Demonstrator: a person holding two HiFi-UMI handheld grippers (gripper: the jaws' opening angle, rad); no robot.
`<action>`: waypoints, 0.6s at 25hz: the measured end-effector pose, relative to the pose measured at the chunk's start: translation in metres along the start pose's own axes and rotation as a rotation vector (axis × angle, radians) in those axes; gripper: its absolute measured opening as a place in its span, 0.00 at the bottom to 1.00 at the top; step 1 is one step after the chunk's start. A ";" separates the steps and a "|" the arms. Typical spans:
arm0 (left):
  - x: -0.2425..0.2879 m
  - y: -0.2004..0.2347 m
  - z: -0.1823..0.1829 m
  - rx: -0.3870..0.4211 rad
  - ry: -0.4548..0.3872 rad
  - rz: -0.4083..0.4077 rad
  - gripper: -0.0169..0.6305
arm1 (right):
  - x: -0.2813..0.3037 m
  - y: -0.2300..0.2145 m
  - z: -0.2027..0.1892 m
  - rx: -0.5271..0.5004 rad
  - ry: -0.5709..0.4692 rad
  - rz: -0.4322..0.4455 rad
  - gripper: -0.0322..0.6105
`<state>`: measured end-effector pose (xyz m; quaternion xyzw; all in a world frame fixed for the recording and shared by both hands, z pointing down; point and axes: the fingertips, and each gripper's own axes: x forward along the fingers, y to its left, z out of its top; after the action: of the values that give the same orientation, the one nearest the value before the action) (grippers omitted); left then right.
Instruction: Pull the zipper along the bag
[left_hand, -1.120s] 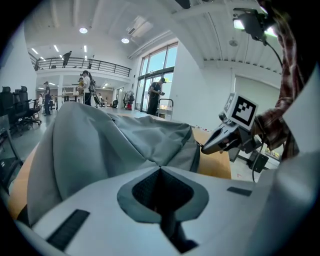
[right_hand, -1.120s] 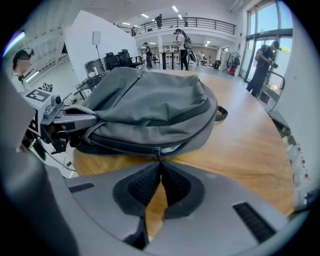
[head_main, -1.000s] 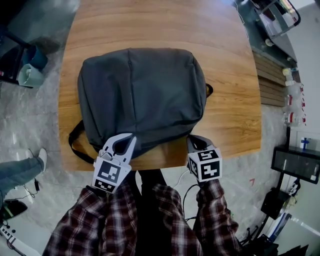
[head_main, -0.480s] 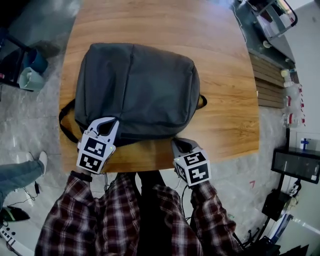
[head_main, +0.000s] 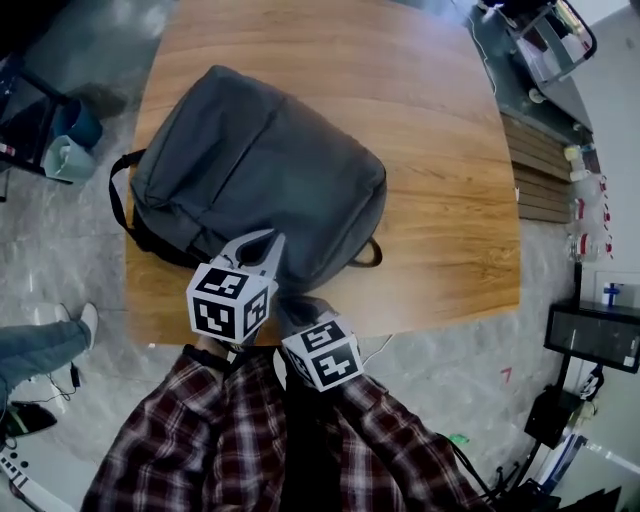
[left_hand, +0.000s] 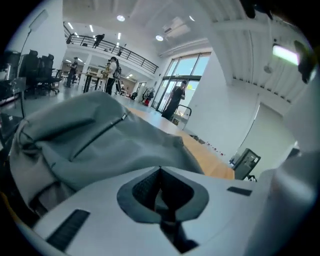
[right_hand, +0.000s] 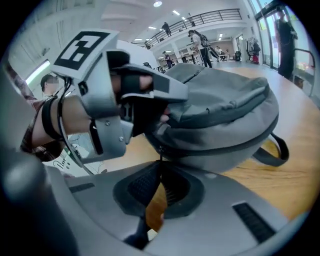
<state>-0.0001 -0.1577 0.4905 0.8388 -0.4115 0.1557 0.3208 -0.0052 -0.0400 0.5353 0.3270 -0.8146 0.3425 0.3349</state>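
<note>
A dark grey backpack (head_main: 260, 180) lies flat and turned askew on the wooden table (head_main: 440, 150). My left gripper (head_main: 268, 243) rests on the bag's near edge; in the right gripper view it (right_hand: 160, 107) looks shut on a fold of the bag's fabric (right_hand: 225, 115). In its own view the left gripper (left_hand: 160, 170) has its jaws together, with the bag (left_hand: 100, 135) just beyond. My right gripper (head_main: 300, 305) sits close beside it, mostly hidden under its marker cube. Its jaws (right_hand: 160, 162) are shut on a thin dark zipper pull (right_hand: 160, 152) that hangs from the bag's zipper line.
A strap loop (head_main: 365, 255) pokes out at the bag's right side and a shoulder strap (head_main: 118, 195) hangs past the table's left edge. On the floor stand a bin (head_main: 65, 140) at left and a slatted bench (head_main: 540, 160) at right. A person's leg (head_main: 40, 340) shows lower left.
The bag has swung round and slid left on the table. Left gripper moved right and the right gripper moved left; they now sit side by side at the bag's near edge.
</note>
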 end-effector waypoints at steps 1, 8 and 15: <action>0.005 0.002 -0.007 -0.005 0.009 -0.009 0.04 | 0.001 0.001 -0.003 -0.007 0.009 -0.005 0.07; 0.010 -0.005 -0.028 0.217 0.046 -0.019 0.04 | 0.000 -0.012 -0.013 -0.131 0.057 -0.053 0.07; 0.010 -0.010 -0.032 0.297 0.046 -0.023 0.04 | -0.022 -0.052 -0.021 -0.202 0.091 -0.144 0.07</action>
<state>0.0136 -0.1379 0.5151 0.8778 -0.3670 0.2304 0.2043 0.0540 -0.0460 0.5470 0.3333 -0.8032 0.2484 0.4267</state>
